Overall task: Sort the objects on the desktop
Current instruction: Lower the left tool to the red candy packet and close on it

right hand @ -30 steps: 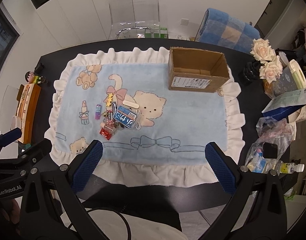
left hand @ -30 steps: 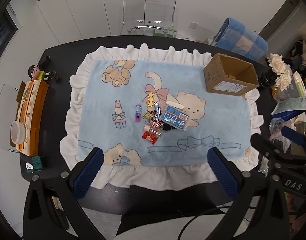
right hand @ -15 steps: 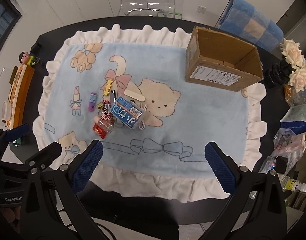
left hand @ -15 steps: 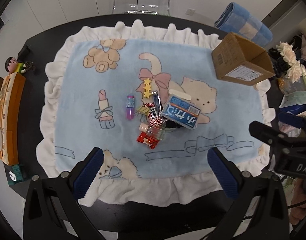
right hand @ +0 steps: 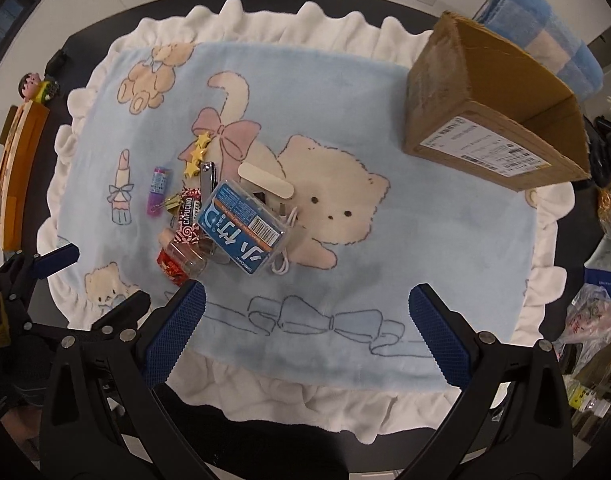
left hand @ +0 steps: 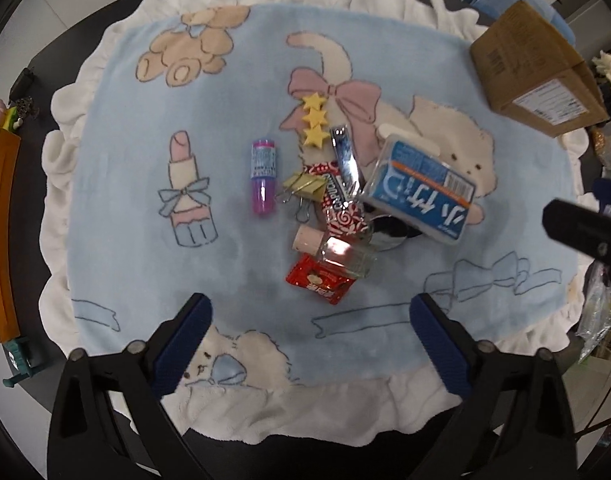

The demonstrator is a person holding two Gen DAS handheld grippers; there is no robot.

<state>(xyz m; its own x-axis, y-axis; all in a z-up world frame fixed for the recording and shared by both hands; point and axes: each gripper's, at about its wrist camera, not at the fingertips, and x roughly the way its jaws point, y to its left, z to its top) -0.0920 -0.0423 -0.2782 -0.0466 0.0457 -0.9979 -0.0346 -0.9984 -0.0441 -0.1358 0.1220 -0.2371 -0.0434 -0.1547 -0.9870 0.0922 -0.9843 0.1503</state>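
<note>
Both of your hand-held grippers are spread wide and carry nothing: the left hand-held gripper (left hand: pixel 307 322) hovers over the near side of the pile, and the right hand-held gripper (right hand: pixel 305 312) hangs just right of it, over the printed bows. Everything to sort lies heaped near the middle of the blue blanket (left hand: pixel 125 240) that covers the table, with the open cardboard box (right hand: pixel 493 108) well apart at the far right corner. Nearest your left fingers is the red candy wrapper (left hand: pixel 319 282), thin, light and crinkly, and the small glass bottle (left hand: pixel 341 254) lies across it. That bottle looks hard, smooth and breakable, so close across its flat sides, not the cork-coloured cap. The blue plastic case (left hand: pixel 423 190) rests tilted on other things and will likely be light but slick; grip across its short width. The purple tube (left hand: pixel 262 178) lies alone to the left, free to roll, the easiest clean pick. The nail clipper (left hand: pixel 345 158) and binder clips (left hand: pixel 301 190) are stiff metal and partly tucked under neighbours.
</note>
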